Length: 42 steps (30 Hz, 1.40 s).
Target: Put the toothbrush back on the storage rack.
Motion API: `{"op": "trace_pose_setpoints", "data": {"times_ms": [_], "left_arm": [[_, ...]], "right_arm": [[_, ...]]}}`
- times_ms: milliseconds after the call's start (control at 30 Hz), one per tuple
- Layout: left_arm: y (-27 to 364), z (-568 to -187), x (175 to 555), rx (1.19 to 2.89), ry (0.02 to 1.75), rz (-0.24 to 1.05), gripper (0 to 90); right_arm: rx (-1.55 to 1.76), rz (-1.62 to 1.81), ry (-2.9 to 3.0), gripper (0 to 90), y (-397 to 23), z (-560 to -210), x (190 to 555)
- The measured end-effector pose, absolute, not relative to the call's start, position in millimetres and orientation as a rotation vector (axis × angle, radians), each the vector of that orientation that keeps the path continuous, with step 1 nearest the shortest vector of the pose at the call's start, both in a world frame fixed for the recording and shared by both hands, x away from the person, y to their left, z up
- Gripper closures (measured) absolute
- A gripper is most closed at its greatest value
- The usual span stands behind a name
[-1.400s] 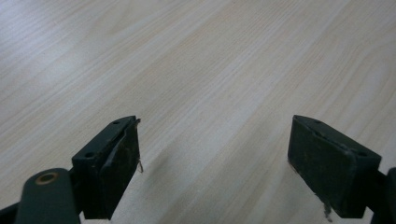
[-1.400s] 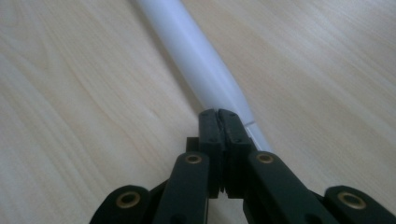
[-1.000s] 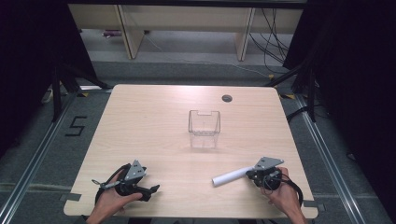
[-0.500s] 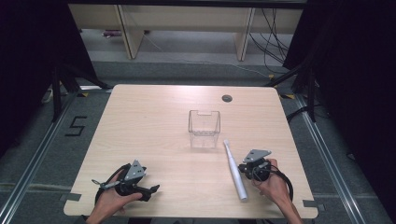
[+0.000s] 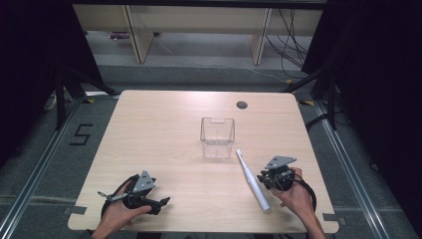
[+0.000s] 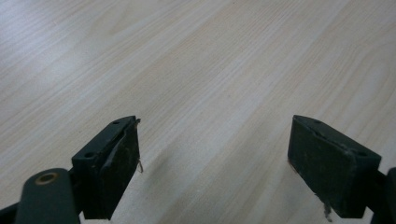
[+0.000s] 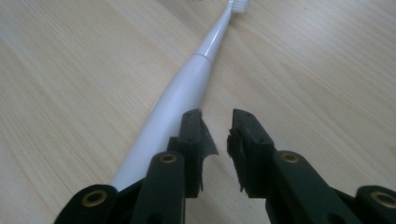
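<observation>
An electric toothbrush (image 5: 253, 181) lay flat on the bench (image 5: 164, 134), lower right of the high view, head toward a clear plastic cup (image 5: 217, 137). The right claw (image 5: 262, 180), jaws just parting, had released it alongside. The left claw (image 5: 161, 203) rested idle, gaping empty.

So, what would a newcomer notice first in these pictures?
Probably the white toothbrush lying flat on the table by the right tongs, its brush end toward the clear box at the middle. The right tongs' jaws have just been opening; nothing is between them, and the toothbrush lies beside one jaw. The left tongs rest wide open near the front left edge.
</observation>
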<state>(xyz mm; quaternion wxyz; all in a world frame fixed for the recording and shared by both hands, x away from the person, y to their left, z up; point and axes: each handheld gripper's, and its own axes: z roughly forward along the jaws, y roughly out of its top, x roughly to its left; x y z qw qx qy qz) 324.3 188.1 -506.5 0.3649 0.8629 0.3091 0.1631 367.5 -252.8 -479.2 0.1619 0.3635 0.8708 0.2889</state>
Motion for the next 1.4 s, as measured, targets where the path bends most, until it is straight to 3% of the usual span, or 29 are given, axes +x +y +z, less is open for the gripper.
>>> {"op": "trace_pose_setpoints", "data": {"times_ms": [233, 500, 833, 1400], "left_arm": [[189.9, -506.5, 325.7, 2.233, 0.791, 0.43, 16.2], [189.7, -506.3, 325.2, 2.228, 0.793, 0.427, 16.2], [188.1, -507.2, 324.3, 2.198, 0.81, 0.407, 16.2], [189.7, -506.2, 325.3, 2.226, 0.793, 0.424, 16.2]], "right_arm": [[1.221, 0.874, 2.448, 57.5, -255.0, -460.3, 368.4], [1.261, 0.788, 2.556, 46.9, -237.7, -453.2, 371.4], [1.291, 0.657, 2.644, 43.5, -219.7, -454.6, 378.1], [1.247, 0.461, 2.763, 47.6, -202.0, -471.2, 392.8]]}}
